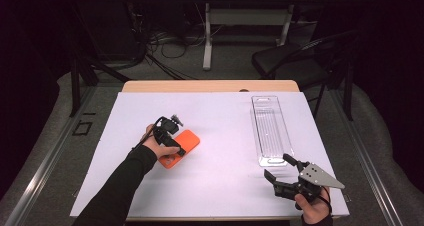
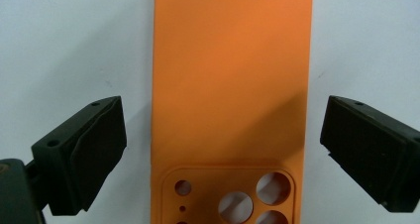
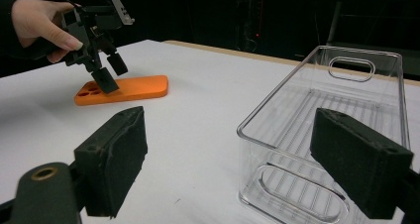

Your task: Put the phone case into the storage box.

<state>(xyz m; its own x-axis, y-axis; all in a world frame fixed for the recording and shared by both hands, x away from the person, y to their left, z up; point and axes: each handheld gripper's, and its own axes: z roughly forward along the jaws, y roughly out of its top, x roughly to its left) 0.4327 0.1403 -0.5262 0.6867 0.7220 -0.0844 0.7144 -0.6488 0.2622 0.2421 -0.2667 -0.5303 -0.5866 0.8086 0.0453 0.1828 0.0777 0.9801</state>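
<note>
An orange phone case (image 1: 182,147) lies flat on the white table, back up, with its camera cut-outs (image 2: 247,196) toward the person. My left gripper (image 1: 172,141) points down over that end. Its jaws stand open on either side of the case (image 2: 233,75), with a gap between each pad and the case's long edges. The right gripper view shows the left gripper (image 3: 113,74) held low over the case (image 3: 133,87) by a hand. My right gripper (image 1: 277,167) rests near the table's front right, open and holding nothing, aimed past the near end of a clear plastic bin (image 3: 322,110).
The clear bin (image 1: 270,128) lies lengthwise at the right of the white table cover (image 1: 215,186) and has nothing in it. Beyond the table's far edge are a dark chair (image 1: 300,56), a desk frame (image 1: 207,31) and cables on the floor.
</note>
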